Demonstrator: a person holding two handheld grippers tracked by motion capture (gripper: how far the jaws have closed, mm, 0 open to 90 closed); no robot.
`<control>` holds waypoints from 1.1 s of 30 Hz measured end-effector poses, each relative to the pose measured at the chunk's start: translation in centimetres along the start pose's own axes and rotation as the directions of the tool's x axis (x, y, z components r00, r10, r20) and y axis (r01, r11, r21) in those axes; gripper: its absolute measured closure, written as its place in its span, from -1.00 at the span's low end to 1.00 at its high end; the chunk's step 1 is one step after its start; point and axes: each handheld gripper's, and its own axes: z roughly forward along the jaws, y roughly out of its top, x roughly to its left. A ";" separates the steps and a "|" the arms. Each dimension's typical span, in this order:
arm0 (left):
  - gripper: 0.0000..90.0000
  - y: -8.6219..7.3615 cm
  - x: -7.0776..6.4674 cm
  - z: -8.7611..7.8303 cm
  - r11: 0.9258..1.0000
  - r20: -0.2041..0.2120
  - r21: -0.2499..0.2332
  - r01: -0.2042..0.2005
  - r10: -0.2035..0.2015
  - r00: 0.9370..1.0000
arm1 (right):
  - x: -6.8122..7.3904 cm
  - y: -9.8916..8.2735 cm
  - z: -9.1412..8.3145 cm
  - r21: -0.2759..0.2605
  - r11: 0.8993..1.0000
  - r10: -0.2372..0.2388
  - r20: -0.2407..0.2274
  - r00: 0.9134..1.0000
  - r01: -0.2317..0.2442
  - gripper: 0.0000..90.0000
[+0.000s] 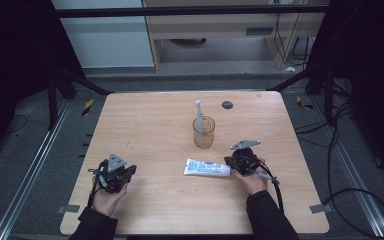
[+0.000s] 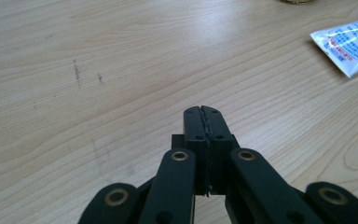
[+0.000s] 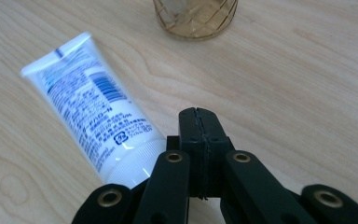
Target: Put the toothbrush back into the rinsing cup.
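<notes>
A lab recording bay: wooden table [image 1: 145, 150] inside a black metal frame [image 1: 190, 11], loose cables [image 1: 350, 150] on grey floor.

I am holding my left gripper [image 1: 114, 172] at the near left part of the wooden table [image 1: 150, 130], with nothing around it. I am holding my right gripper [image 1: 243, 160] at the near right, just beside the cap end of the white tube [image 1: 206, 168], which is lying flat. Farther away an amber glass [image 1: 203, 132] is standing upright, and a white toothbrush [image 1: 198, 114] is leaning inside it.
</notes>
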 end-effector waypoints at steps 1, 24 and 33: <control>0.99 0.0 0.1 0.0 1.000 -0.003 0.000 -0.003 0.003 1.000 | 0.1 -0.2 -0.1 -0.001 1.000 0.006 -0.008 1.000 -0.006 1.00; 0.99 -0.3 1.1 0.0 1.000 -0.041 0.004 0.025 -0.025 0.999 | 2.4 -2.3 -1.8 0.018 0.999 -0.042 -0.089 0.995 0.044 1.00; 0.99 -0.3 1.5 -0.1 0.999 -0.044 -0.006 0.038 -0.038 0.998 | 2.1 -1.4 -2.8 -0.009 0.999 -0.032 -0.054 0.998 0.032 0.93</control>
